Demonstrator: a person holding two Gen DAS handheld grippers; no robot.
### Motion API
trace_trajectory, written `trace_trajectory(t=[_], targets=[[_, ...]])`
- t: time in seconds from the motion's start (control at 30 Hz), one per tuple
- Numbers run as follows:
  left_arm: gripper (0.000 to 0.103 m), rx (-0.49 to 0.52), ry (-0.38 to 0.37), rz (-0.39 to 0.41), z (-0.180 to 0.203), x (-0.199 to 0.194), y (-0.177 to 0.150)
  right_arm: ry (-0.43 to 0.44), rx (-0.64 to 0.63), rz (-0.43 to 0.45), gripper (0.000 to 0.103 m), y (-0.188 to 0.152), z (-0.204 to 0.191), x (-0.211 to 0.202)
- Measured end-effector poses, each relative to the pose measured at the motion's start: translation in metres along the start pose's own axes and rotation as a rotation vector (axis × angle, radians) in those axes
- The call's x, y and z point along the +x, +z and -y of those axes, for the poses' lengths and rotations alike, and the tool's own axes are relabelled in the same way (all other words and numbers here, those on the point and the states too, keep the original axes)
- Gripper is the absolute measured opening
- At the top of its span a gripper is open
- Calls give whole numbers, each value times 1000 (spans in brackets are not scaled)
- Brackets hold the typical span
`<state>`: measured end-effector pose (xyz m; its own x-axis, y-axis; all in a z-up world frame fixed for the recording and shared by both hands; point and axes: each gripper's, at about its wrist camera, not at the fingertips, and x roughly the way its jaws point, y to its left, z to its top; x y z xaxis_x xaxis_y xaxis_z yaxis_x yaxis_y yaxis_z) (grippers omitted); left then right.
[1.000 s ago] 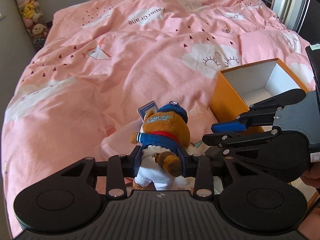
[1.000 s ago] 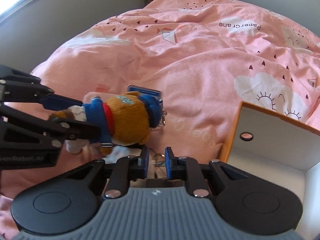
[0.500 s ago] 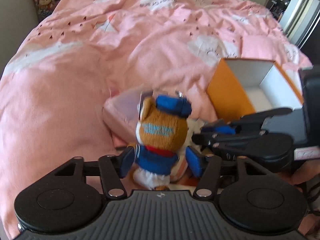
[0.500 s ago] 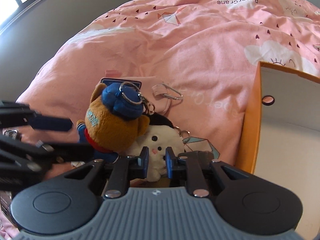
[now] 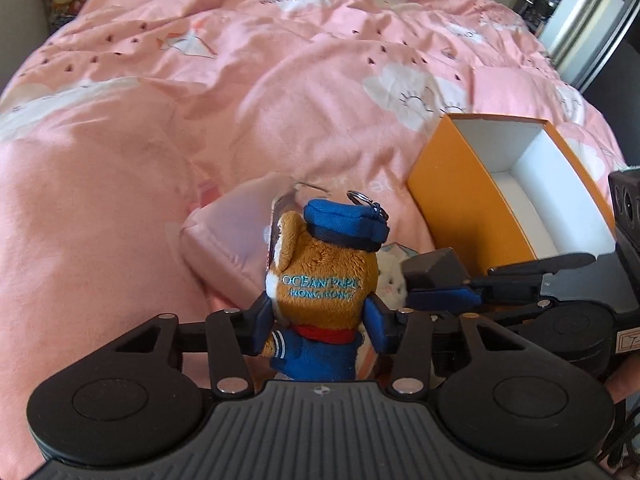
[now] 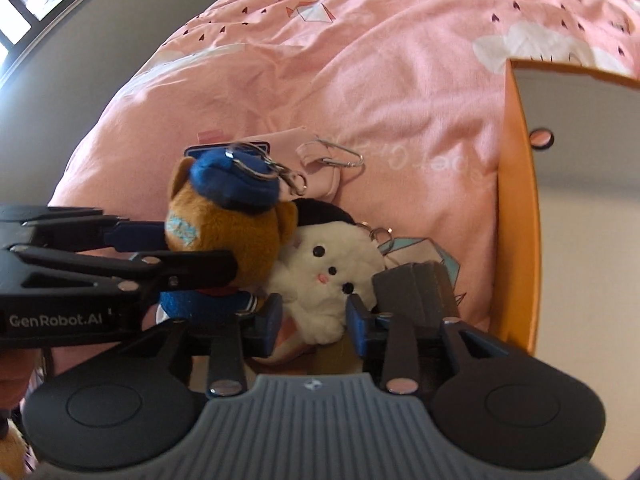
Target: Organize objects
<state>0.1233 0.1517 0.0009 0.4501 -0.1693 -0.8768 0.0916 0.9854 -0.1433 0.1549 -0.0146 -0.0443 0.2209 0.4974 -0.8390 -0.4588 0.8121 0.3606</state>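
Observation:
My left gripper [image 5: 318,328] is shut on a brown plush bear keychain [image 5: 324,280] in a blue cap and jacket, held upright above the bed. The bear also shows in the right wrist view [image 6: 224,232], pinched by the left gripper's fingers [image 6: 188,268]. My right gripper [image 6: 314,322] is open around a white plush keychain [image 6: 324,276] that lies on the bed beside the bear; its pads stand apart from the plush. An open orange box [image 5: 452,172] with a white inside [image 6: 592,160] stands to the right.
A pink pouch [image 5: 232,236] with a metal clip [image 6: 340,154] lies behind the toys. A dark grey block [image 6: 416,288] sits by the right finger. The pink duvet [image 5: 200,100] covers the bed; a grey wall [image 6: 100,52] runs along the left.
My left gripper lifted the bear upright and closed on its body. My right gripper opened from shut and moved around the white plush.

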Motion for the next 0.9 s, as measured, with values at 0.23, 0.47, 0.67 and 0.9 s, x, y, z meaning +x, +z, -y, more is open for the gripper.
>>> trace_trajectory(t=[0.23, 0.47, 0.67, 0.9], targets=[[52, 16, 90, 35, -8, -18, -2, -26, 96, 5, 74, 3, -8, 19], [52, -18, 63, 48, -17, -18, -4, -139, 70, 23, 81, 10, -17, 39], [52, -23, 53, 34, -17, -15, -3, -184, 12, 25, 76, 11, -17, 43], [52, 10, 17, -16, -10, -28, 8, -104, -15, 32, 68, 7, -12, 27]])
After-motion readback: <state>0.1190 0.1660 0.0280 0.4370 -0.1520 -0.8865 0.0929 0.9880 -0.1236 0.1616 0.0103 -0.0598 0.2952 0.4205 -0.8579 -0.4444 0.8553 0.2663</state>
